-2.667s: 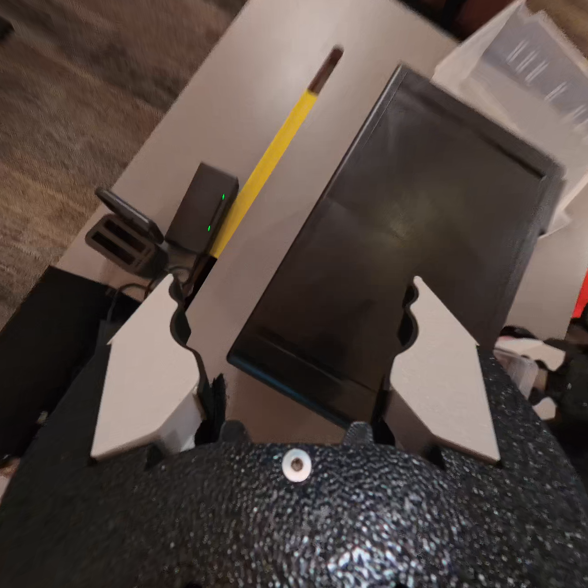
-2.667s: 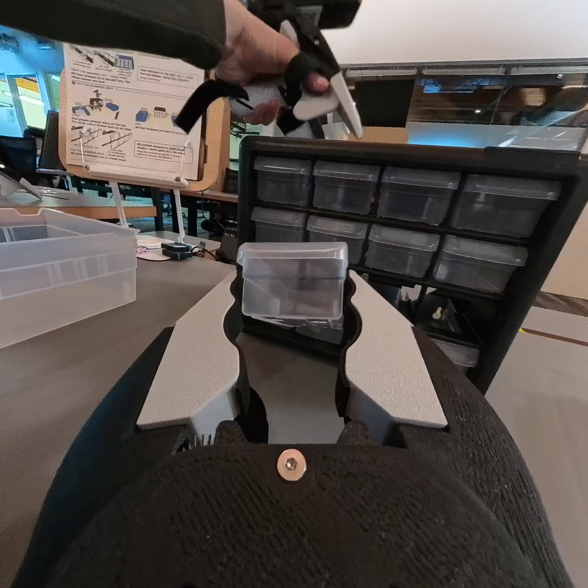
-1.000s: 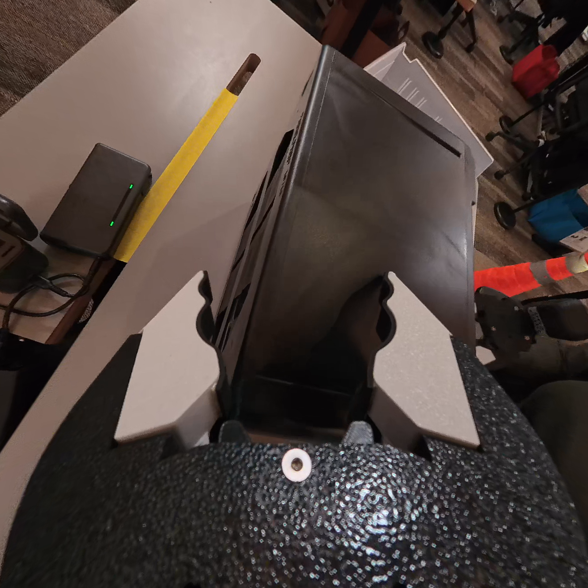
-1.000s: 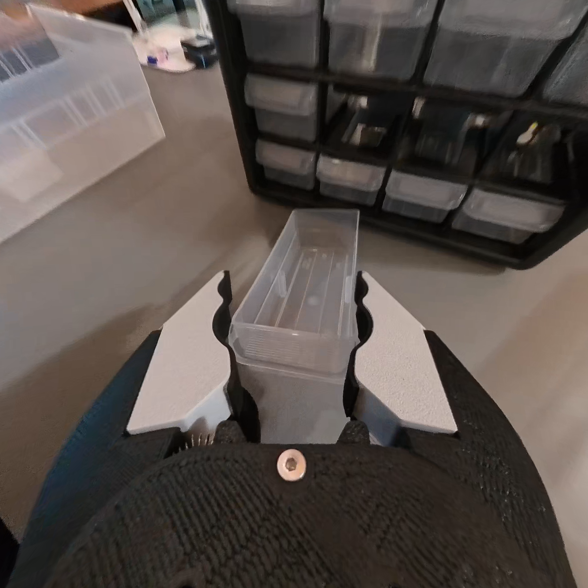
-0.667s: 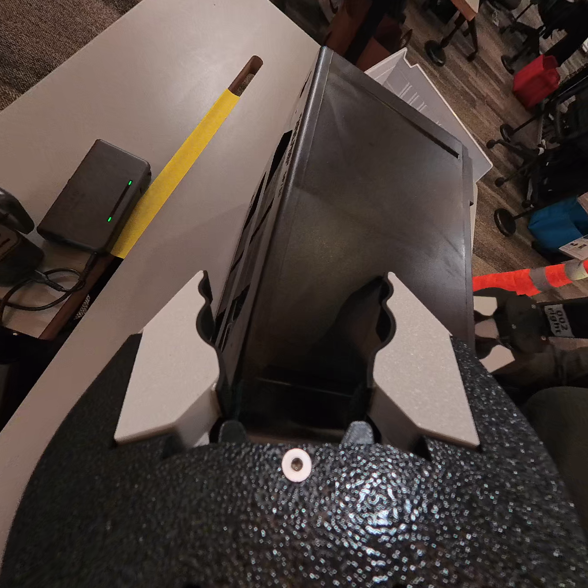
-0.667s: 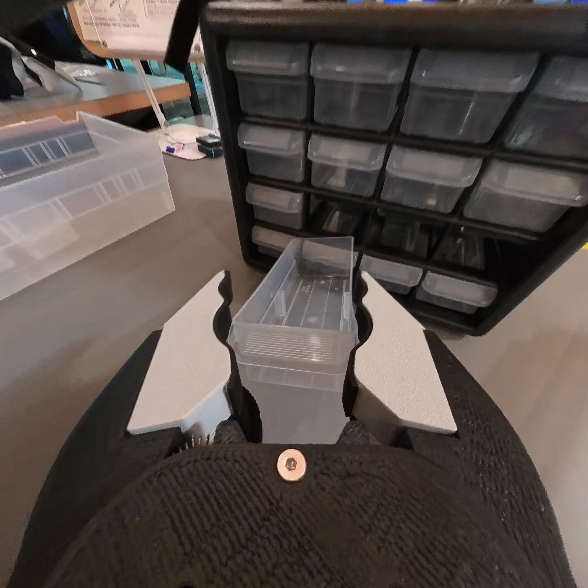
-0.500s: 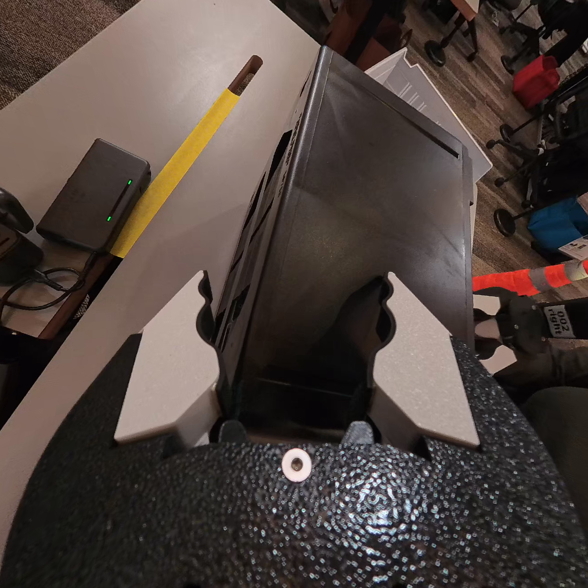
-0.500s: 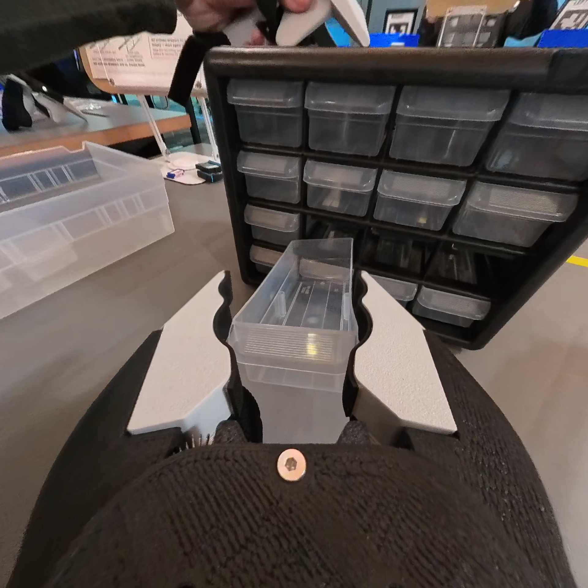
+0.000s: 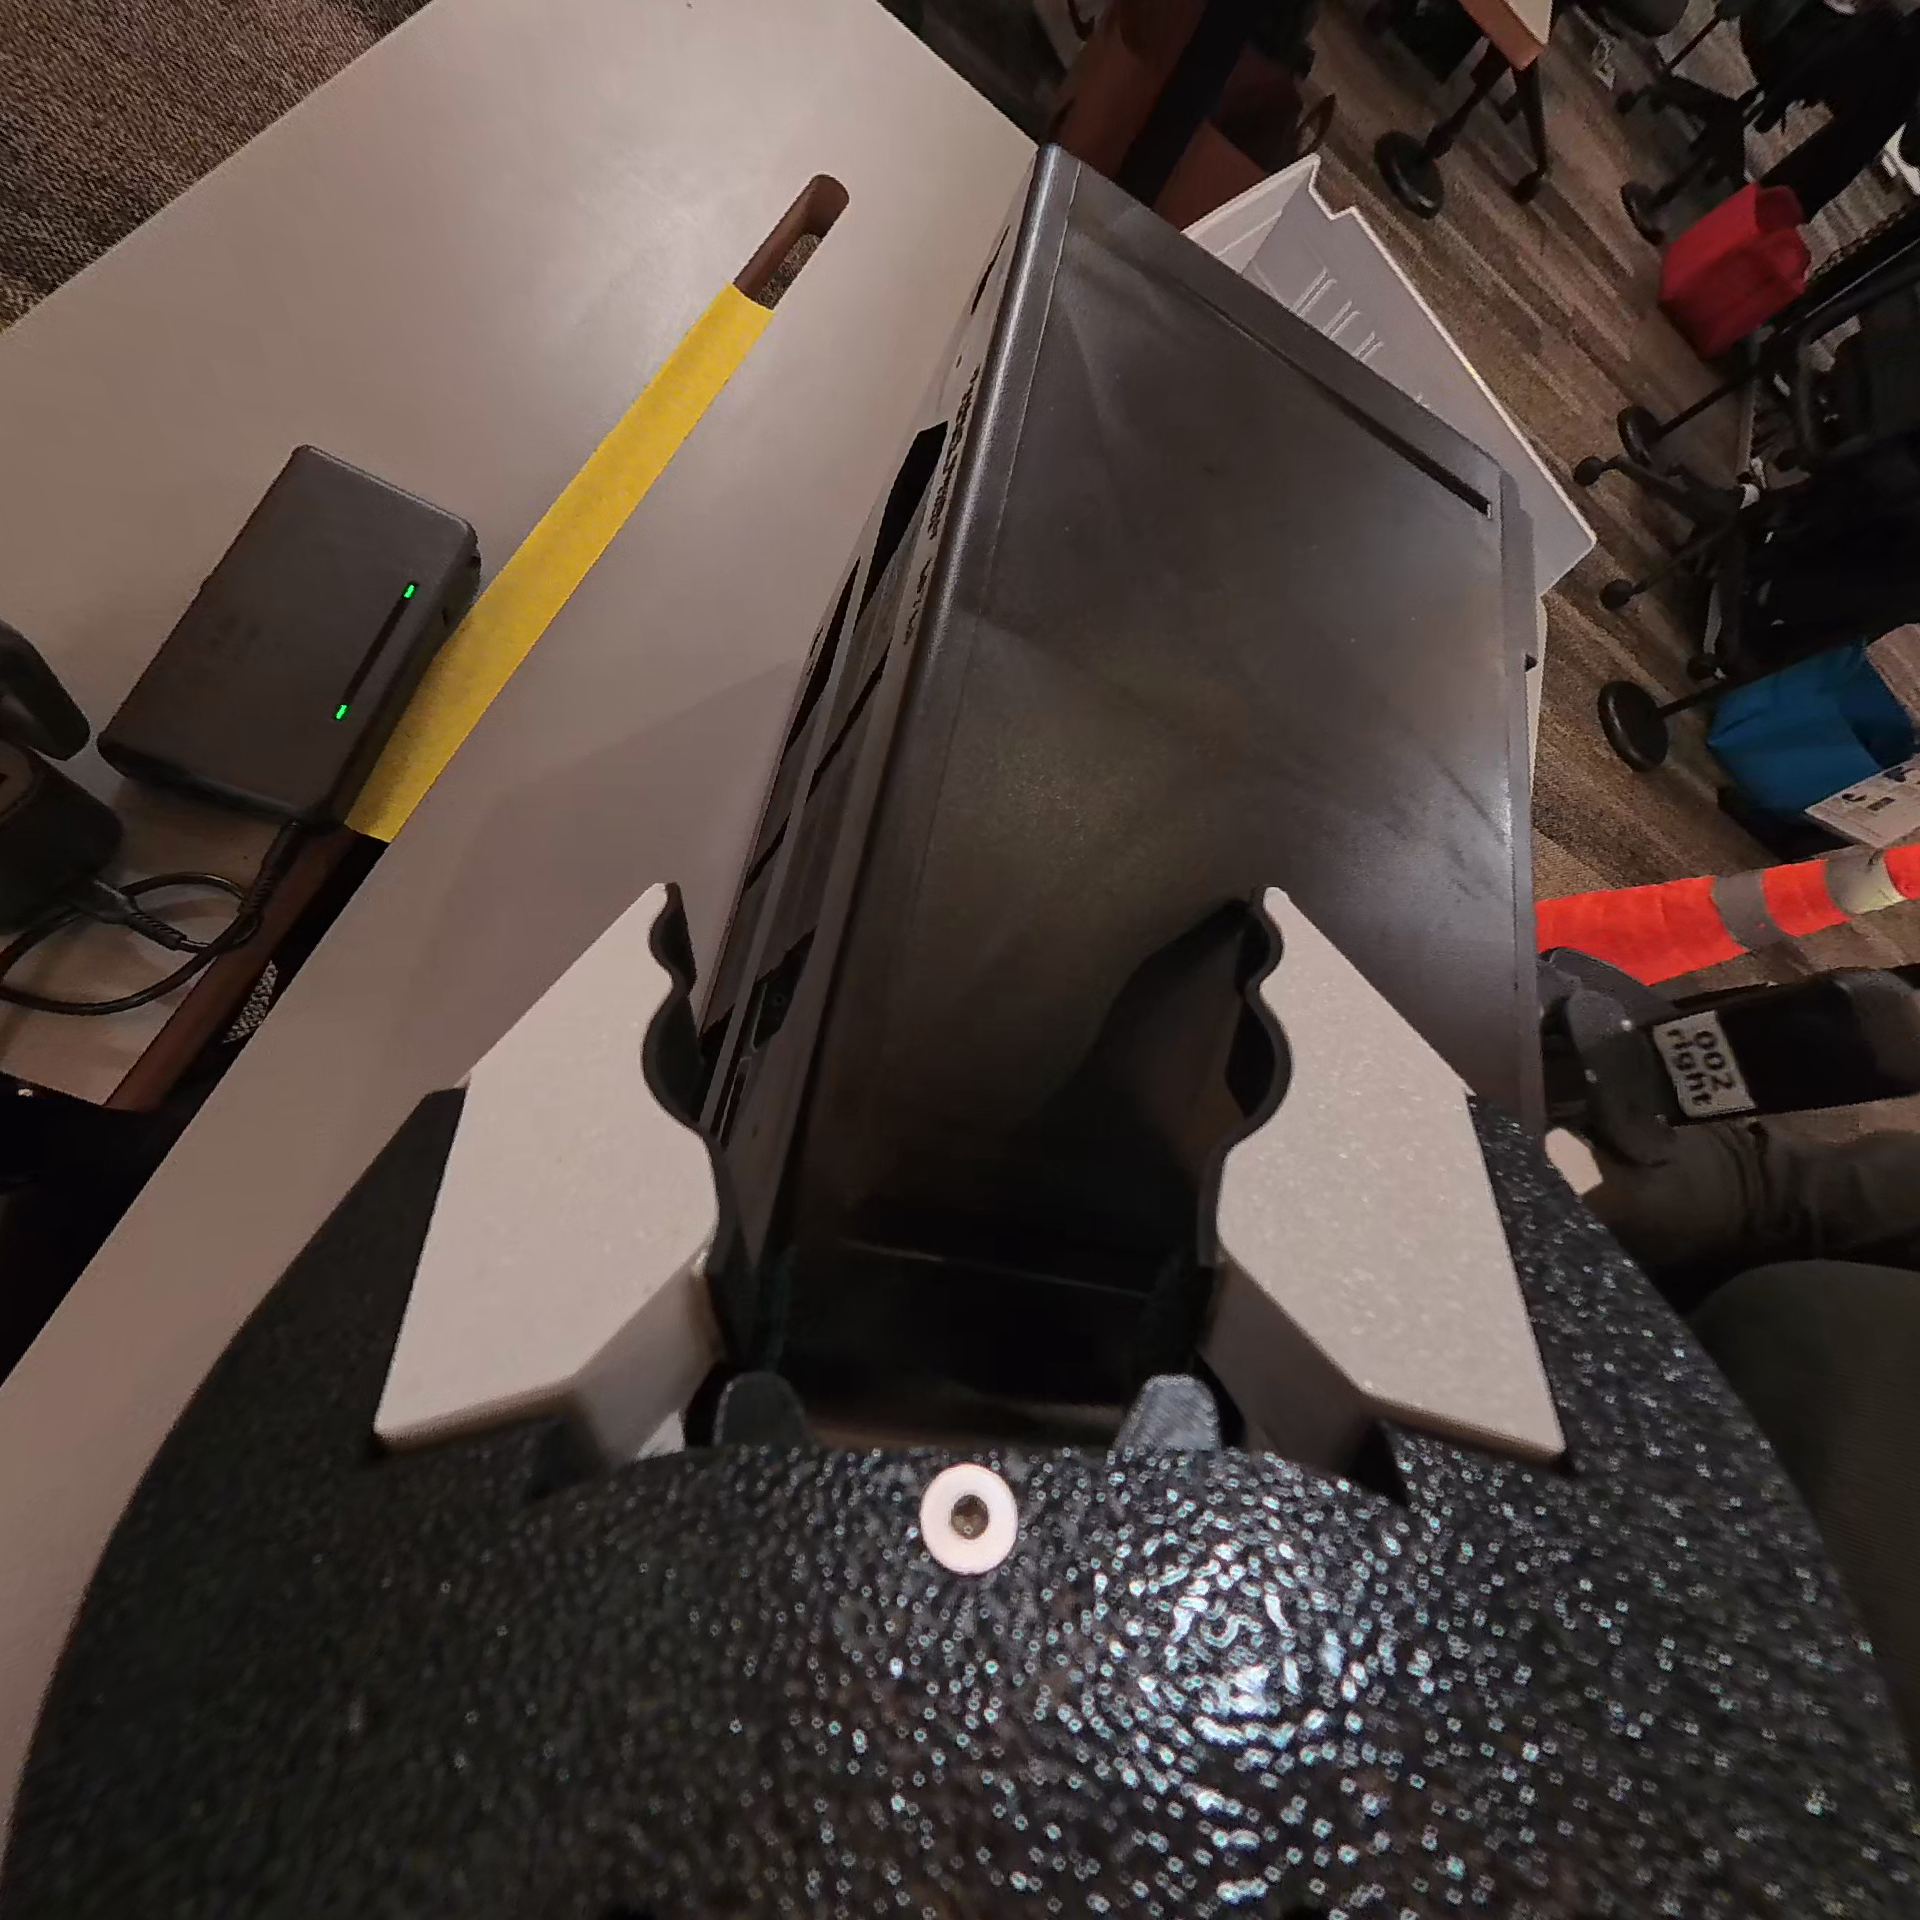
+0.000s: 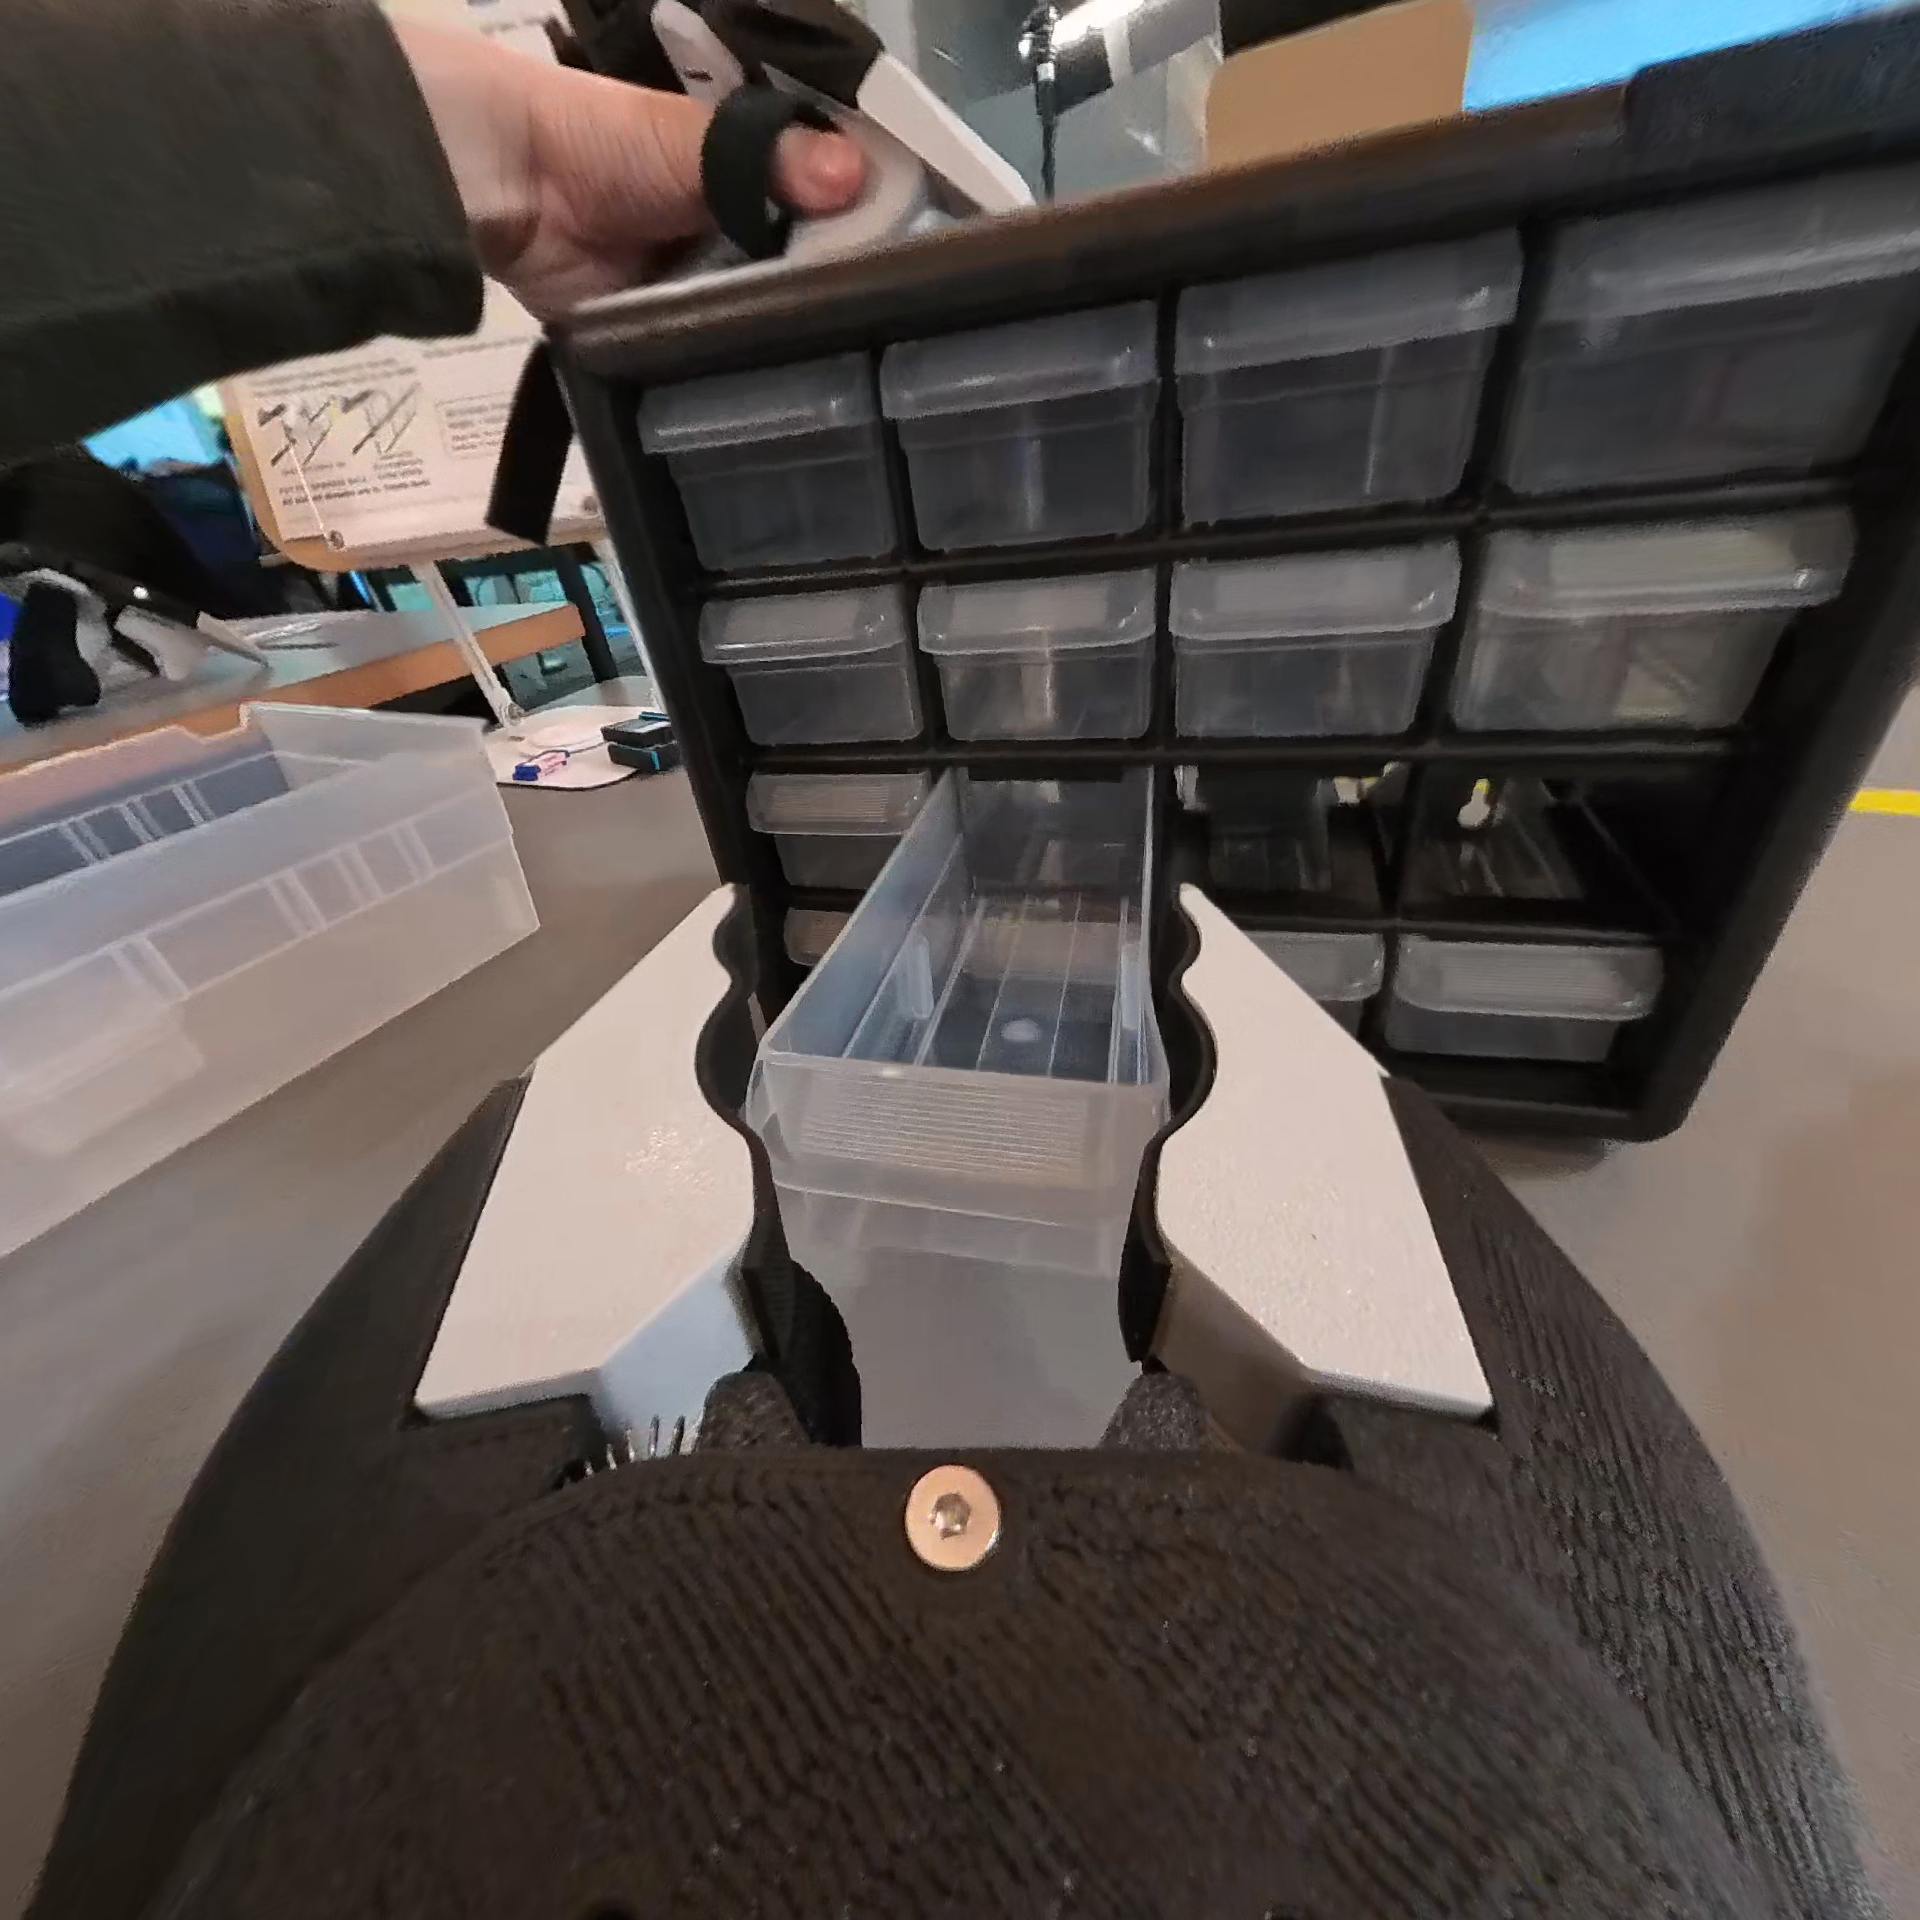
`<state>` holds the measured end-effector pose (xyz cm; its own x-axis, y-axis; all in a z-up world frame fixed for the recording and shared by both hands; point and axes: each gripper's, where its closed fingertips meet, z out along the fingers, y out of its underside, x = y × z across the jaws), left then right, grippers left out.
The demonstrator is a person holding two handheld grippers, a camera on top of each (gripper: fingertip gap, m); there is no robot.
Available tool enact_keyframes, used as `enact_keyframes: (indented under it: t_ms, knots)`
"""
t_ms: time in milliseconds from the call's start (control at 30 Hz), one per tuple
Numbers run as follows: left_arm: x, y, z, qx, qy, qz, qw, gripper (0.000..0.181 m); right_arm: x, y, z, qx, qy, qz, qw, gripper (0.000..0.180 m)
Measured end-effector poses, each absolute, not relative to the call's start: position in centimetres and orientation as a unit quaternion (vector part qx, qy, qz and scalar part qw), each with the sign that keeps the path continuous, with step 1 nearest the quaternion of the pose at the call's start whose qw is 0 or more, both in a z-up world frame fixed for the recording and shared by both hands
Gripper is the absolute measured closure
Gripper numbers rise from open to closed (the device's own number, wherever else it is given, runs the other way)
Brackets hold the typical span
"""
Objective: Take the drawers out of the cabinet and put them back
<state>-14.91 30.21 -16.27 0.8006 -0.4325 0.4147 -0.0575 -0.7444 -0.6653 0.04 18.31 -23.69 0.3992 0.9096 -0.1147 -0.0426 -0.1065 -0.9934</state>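
— The cabinet (image 10: 1195, 665), black, stands upright on the grey tabletop (image 10: 260, 1195). The top two rows have all their drawers in, and the left slot of the third row too. The other two slots to the right in that row look bare, so I'd say the putting-back is well along, not done.

— And the big clear bin (image 10: 239, 914) on the left?

— It has dividers inside; I can't make out anything in it.

— Who's holding what?

— The left gripper (image 9: 961, 1039) straddles the cabinet's top edge from above, jaws closed on it, steadying it. A hand (image 10: 623, 197) works that gripper's handle. The right gripper (image 10: 956, 997) has its jaws clamped on the front end of one clear drawer (image 10: 987, 987), whose far end is at the mouth of the second slot in the third row.

— Anything in that drawer?

— Nothing; you see straight through its ribbed floor. The seated drawers look empty too, though they're hazy.
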Motion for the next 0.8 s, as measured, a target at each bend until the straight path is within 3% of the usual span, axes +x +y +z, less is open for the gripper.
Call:
enact_keyframes:
  t_ms: [500, 533, 567, 633, 733, 800]
  knots:
    - [-14.7, 30.1, -16.2, -0.888, 0.136, -0.289, 0.331, 0.079, -5.2, 21.5, -25.2, -0.651, -0.334, 0.367, 0.575, 0.101]
    - [-14.7, 30.1, -16.3, -0.888, 0.136, -0.289, 0.331, 0.079, -5.5, 21.7, -25.4, -0.653, -0.338, 0.369, 0.568, 0.094]
    - [-14.8, 30.1, -16.2, -0.888, 0.136, -0.290, 0.331, 0.079, -5.8, 21.7, -25.9, -0.660, -0.341, 0.374, 0.556, 0.073]
    - [-14.8, 30.1, -16.2, -0.887, 0.136, -0.292, 0.332, 0.080, -5.7, 21.5, -27.1, -0.674, -0.342, 0.381, 0.532, 0.050]
    - [-14.8, 30.1, -16.2, -0.886, 0.136, -0.293, 0.332, 0.081, -3.9, 20.5, -26.6, -0.658, -0.345, 0.383, 0.548, 0.050]
    - [-14.8, 30.1, -16.2, -0.886, 0.137, -0.294, 0.332, 0.081, -2.2, 19.8, -26.1, -0.644, -0.352, 0.368, 0.572, 0.060]
